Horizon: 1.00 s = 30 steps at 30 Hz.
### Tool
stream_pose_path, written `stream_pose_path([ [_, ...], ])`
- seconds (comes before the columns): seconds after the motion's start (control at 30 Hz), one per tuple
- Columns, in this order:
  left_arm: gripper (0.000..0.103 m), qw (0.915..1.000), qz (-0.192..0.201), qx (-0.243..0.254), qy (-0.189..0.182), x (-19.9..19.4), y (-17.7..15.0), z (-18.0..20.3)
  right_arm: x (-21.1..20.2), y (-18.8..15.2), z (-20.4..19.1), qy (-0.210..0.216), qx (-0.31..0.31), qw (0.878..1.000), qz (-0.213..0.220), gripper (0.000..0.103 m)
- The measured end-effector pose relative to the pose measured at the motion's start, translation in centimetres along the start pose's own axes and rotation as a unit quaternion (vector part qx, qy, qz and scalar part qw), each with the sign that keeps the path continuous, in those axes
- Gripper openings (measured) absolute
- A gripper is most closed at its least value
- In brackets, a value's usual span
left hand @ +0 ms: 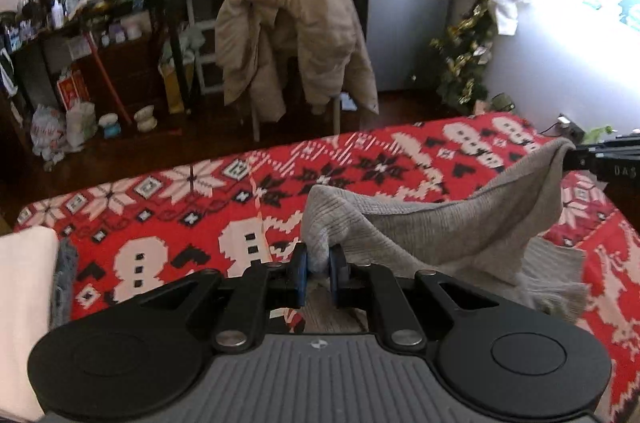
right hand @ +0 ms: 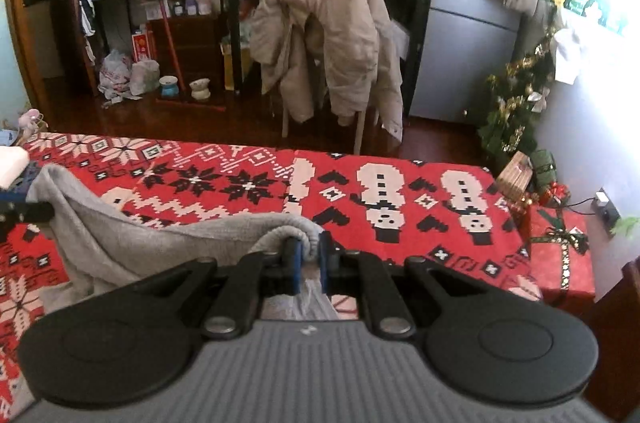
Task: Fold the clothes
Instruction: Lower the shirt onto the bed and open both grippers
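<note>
Fingertips (left hand: 337,255) on grey garment (left hand: 420,231), stretched sideways

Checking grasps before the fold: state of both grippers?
Left gripper: shut on the grey knit garment.
Right gripper: shut on the same garment's other edge.

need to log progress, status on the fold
Left hand-held gripper and right hand-held gripper both shut on grey knit garment. Garment slung between them over red blanket. Nothing in the way.

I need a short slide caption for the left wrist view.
Left gripper pinches grey knit garment above red snowman blanket.
</note>
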State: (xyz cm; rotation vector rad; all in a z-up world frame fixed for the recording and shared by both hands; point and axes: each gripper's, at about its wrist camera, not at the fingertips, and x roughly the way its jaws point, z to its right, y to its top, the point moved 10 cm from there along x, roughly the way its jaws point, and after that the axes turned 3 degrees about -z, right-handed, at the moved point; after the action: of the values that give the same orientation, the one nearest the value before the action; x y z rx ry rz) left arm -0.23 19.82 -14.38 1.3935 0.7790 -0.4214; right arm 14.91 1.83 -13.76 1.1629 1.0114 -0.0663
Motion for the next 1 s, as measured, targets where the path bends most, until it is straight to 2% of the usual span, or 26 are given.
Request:
stream_pose_path([
  [0.13, 0.01, 0.9997, -0.001, -0.011, 0.024, 1.9, 2.1, -0.4, 4.7, 2.6, 0.3, -0.012, -0.014, 1.0, -0.008, 0.009],
  [0.27, 0.012, 0.999, -0.014, -0.02, 0.036, 4.4, 3.7, -0.7, 6.0, 5.3, -0.7, -0.025, -0.043, 0.999, -0.007, 0.009],
  [0.33, 0.019, 0.9987, -0.034, -0.024, 0.031, 5.9, 3.6, -0.8, 7.6, 5.5, -1.1, -0.023, -0.042, 0.999, -0.015, 0.011],
  [0.37, 0.029, 0.9984, -0.041, -0.029, 0.026, 6.3, 3.3, -0.8, 8.1, 5.3, -1.3, -0.021, -0.042, 0.999, -0.019, 0.012],
  [0.4, 0.039, 0.9981, -0.047, -0.034, 0.021, 6.7, 3.0, -0.9, 8.6, 5.2, -1.5, -0.02, -0.042, 0.999, -0.022, 0.022],
  [0.43, 0.043, 0.998, -0.048, -0.041, 0.01, 6.7, 2.7, -0.9, 9.1, 5.1, -1.8, -0.018, -0.042, 0.999, -0.025, 0.032],
  [0.47, 0.048, 0.9979, -0.046, -0.045, 0.005, 6.4, 2.4, -1.0, 9.3, 4.9, -1.8, -0.017, -0.04, 0.999, -0.025, 0.035],
  [0.6, 0.057, 0.9975, -0.039, -0.059, -0.006, 5.1, 1.1, -1.5, 8.9, 3.7, -0.7, -0.005, -0.008, 1.0, -0.024, 0.057],
  [0.67, 0.058, 0.997, -0.035, -0.069, -0.01, 4.0, 0.4, -1.9, 8.2, 3.2, 0.0, 0.002, 0.013, 1.0, -0.021, 0.064],
  [0.73, 0.059, 0.9966, -0.03, -0.075, -0.016, 2.7, -0.3, -2.1, 6.3, 2.7, 0.5, 0.012, 0.031, 0.999, 0.0, 0.081],
  [0.8, 0.061, 0.9961, -0.025, -0.081, -0.022, 1.1, -1.1, -2.3, 3.8, 2.2, 0.8, 0.018, 0.041, 0.999, 0.024, 0.09],
  [0.87, 0.062, 0.9954, -0.022, -0.088, -0.031, -0.5, -2.1, -2.4, 1.3, 1.4, 0.7, 0.03, 0.038, 0.998, 0.042, 0.095],
  [0.9, 0.064, 0.9948, -0.021, -0.092, -0.038, -1.3, -2.6, -2.4, 0.2, 0.9, 0.7, 0.034, 0.033, 0.998, 0.047, 0.102],
  [1.0, 0.066, 0.994, -0.02, -0.097, -0.047, -3.5, -4.2, -2.4, -3.1, -0.9, 0.0, 0.039, 0.004, 0.997, 0.061, 0.102],
])
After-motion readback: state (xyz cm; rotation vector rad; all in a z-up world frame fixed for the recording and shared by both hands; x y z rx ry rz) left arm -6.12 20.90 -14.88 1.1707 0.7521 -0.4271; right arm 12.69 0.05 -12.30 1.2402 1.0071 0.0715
